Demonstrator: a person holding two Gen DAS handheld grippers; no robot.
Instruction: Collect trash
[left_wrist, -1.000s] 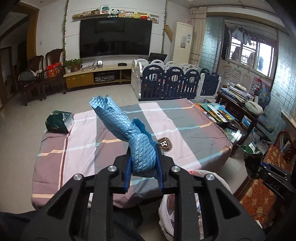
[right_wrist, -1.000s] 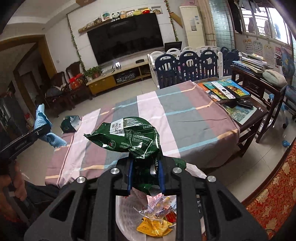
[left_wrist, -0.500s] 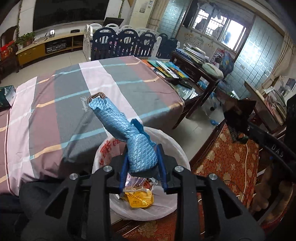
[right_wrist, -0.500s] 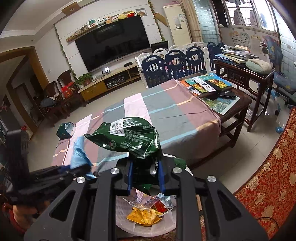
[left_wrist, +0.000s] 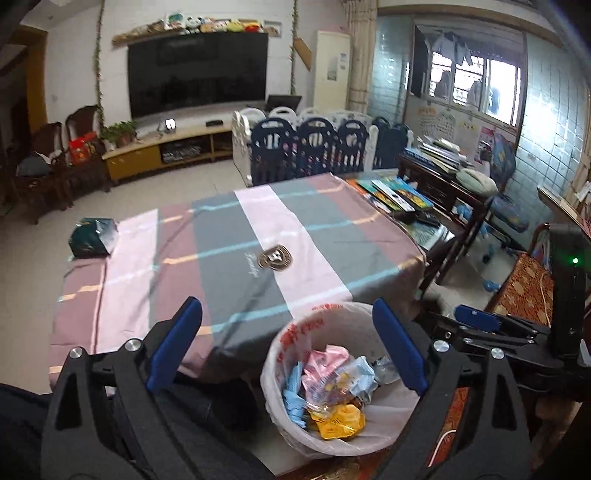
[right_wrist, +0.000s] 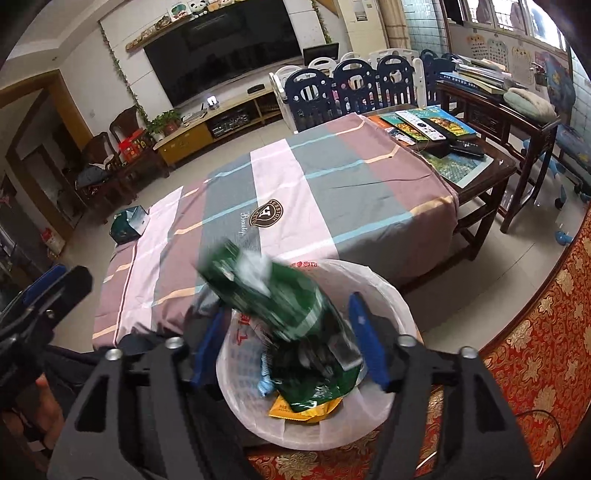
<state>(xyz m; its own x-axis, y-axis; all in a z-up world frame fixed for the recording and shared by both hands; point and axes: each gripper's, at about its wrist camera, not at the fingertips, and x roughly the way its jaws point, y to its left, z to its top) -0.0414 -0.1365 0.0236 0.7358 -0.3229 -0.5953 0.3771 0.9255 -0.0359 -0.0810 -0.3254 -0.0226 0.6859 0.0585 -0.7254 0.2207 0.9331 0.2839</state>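
Observation:
A white-lined trash bin (left_wrist: 291, 339) stands on the floor at the near edge of the striped table (left_wrist: 229, 243); it also shows in the right wrist view (right_wrist: 388, 295). It holds snack wrappers and the blue wrapper (left_wrist: 293, 398). My left gripper (left_wrist: 288, 343) is open and empty above the bin. My right gripper (right_wrist: 288, 332) is open over the bin, and the green bag (right_wrist: 288, 314) falls blurred between its jaws into the bin. A green packet (left_wrist: 92, 240) lies on the table's far left corner, also in the right wrist view (right_wrist: 127, 223).
A dark side table (right_wrist: 476, 162) with books and remotes stands right of the striped table. A red patterned rug (right_wrist: 535, 332) lies under the bin. A playpen fence (left_wrist: 310, 151) and a TV cabinet (left_wrist: 166, 151) stand at the back.
My left gripper has opened and the blue wrapper has dropped into the bin. My right gripper has opened over the bin and the green bag is falling from it.

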